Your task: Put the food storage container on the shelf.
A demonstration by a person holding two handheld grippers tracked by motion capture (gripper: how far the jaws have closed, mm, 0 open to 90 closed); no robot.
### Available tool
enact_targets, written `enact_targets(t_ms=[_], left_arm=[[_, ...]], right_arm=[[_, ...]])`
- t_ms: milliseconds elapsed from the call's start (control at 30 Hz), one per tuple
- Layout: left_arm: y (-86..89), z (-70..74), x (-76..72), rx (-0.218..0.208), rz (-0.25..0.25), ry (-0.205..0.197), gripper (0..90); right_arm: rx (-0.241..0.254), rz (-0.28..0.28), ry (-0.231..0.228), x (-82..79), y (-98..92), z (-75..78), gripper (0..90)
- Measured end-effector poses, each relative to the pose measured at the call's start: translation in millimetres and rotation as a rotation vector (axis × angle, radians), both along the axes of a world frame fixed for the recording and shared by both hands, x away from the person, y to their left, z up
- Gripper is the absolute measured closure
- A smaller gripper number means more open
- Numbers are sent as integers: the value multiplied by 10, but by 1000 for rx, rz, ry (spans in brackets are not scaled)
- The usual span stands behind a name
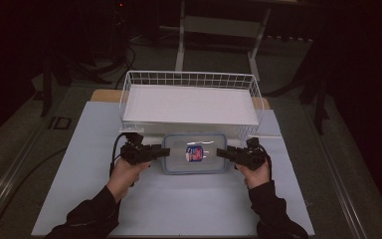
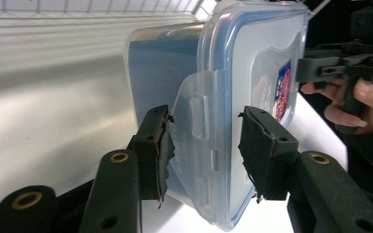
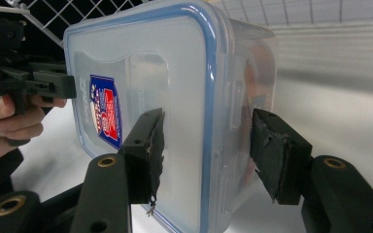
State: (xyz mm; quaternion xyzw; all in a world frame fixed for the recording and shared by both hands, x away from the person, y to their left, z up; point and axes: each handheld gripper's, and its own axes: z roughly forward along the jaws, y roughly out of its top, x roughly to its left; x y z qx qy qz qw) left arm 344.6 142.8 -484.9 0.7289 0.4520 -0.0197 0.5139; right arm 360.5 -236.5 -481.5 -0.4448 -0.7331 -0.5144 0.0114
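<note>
Lidded plastic container (image 1: pixel 194 154), long axis L–R on table (image 1: pixel 179 209): left gripper (image 1: pixel 163 152) and right gripper (image 1: pixel 222 153) straddle opposite short ends, jaws apart (not yet clamped), equally near.

You are in a dim lab or test room set up for recording. Your desk (image 1: pixel 179 204) is covered by a plain pale sheet, with a white wire basket (image 1: pixel 189 82) at its far side. Cables (image 1: pixel 122 57) trail over the dark carpeted floor (image 1: pixel 288 64), and a white metal frame (image 1: pixel 219 35) stands behind.
</note>
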Motion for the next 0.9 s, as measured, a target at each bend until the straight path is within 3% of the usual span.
enact_targets(t_ms=[233, 267, 300, 467, 600, 900], left_arm=[[-41, -42, 54, -7, 31, -20, 534], [-57, -39, 75, 24, 56, -45, 532], [-62, -46, 100, 6, 13, -64, 529], [-36, -83, 159, 12, 33, -74, 528], [-16, -131, 182, -27, 48, -27, 527], [-2, -166, 242, -49, 63, -34, 517]], right_arm=[[15, -27, -34, 72, -5, -94, 463], [14, -29, -38, 90, -7, -116, 459], [18, -31, -39, 99, -7, -125, 459], [18, -43, -48, 137, 1, -134, 453], [11, -47, -51, 143, 20, -130, 454], [34, -72, -37, 177, 33, -155, 435]])
